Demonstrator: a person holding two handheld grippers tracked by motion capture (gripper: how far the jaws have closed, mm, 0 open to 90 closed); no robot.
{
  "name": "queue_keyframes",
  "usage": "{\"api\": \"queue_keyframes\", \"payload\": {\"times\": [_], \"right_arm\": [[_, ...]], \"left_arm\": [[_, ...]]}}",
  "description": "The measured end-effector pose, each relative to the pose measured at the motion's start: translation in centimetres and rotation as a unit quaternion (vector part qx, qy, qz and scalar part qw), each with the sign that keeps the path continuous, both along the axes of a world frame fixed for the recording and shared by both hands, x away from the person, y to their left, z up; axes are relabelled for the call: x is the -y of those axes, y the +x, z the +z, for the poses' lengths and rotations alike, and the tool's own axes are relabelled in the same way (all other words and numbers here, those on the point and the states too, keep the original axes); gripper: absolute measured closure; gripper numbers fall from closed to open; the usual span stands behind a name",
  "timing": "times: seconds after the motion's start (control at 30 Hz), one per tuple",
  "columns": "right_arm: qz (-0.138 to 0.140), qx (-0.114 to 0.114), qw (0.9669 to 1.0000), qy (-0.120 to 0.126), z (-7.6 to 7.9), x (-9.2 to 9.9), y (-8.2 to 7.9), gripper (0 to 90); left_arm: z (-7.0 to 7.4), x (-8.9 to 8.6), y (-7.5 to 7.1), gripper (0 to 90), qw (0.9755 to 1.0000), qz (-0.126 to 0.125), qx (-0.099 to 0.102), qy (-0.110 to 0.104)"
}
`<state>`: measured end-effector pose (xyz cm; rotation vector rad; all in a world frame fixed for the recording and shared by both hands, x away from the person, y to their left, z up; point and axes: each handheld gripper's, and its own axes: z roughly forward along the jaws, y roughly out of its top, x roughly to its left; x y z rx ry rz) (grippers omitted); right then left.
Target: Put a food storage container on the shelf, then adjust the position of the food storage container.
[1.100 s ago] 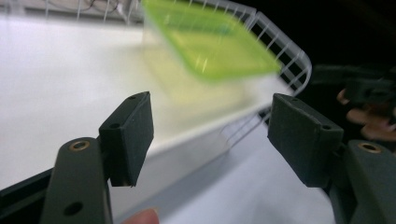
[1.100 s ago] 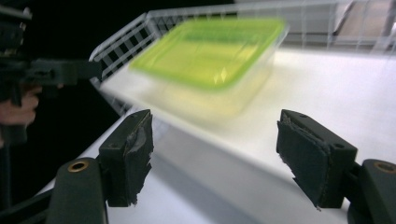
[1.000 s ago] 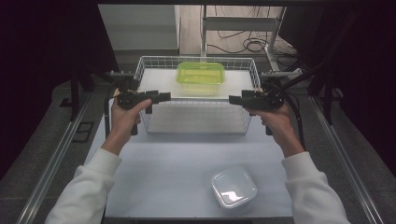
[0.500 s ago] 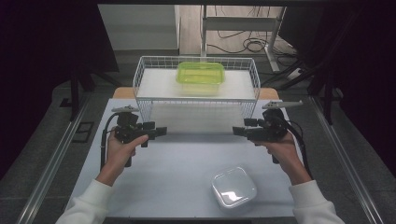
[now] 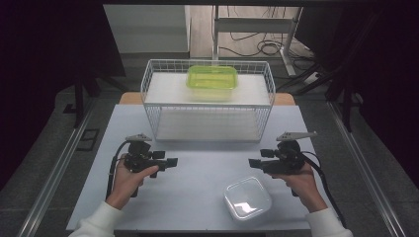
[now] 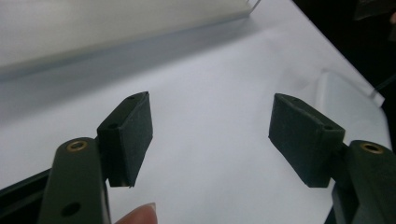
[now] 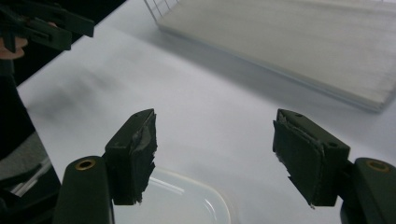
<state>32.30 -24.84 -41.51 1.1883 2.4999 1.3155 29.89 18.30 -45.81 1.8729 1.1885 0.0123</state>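
Observation:
My left gripper [image 5: 173, 161] is held low over the white table [image 5: 207, 158] at front left, pointing right, jaws open with nothing between them [image 6: 210, 135]. My right gripper [image 5: 252, 162] is opposite it at front right, pointing left, also open and holding nothing [image 7: 215, 144]. A clear lidded container [image 5: 247, 199] sits on the table just below and in front of the right gripper; its corner is under the jaws in the right gripper view [image 7: 187, 200] and at the far right of the left gripper view [image 6: 348, 93]. A green container [image 5: 211, 82] rests on the upper level of a white wire rack [image 5: 148, 98].
The wire rack stands at the back middle of the table, with a white board on its lower level [image 7: 299, 42]. Bare table lies between the two grippers. Dark floor, metal rails and cables surround the table. The left gripper [image 7: 46, 28] appears at the top left of the right gripper view.
Both hands have dropped from beside the rack's sides and pulled back toward the person. They now sit low over the front of the table. The containers have not moved.

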Motion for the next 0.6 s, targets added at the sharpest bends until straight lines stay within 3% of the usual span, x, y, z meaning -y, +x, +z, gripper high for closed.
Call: {"api": "queue_keyframes", "payload": {"times": [0.13,0.3,0.6], "right_arm": [[-0.003,-0.011,0.9999,-0.006,-0.8,0.5,-0.4,30.1],[-0.003,-0.008,1.0000,-0.003,-0.7,0.6,-0.5,30.3],[0.009,-0.006,0.9997,-0.022,-0.7,0.5,-0.8,34.0]], "left_arm": [[-0.4,-0.2,-0.4,29.8,0.9999,0.007,0.000,0.008],[-0.1,-0.3,-0.8,29.0,0.9999,0.008,0.005,0.009],[0.0,-0.1,-1.3,28.1,0.9998,0.009,0.004,0.015]]}}
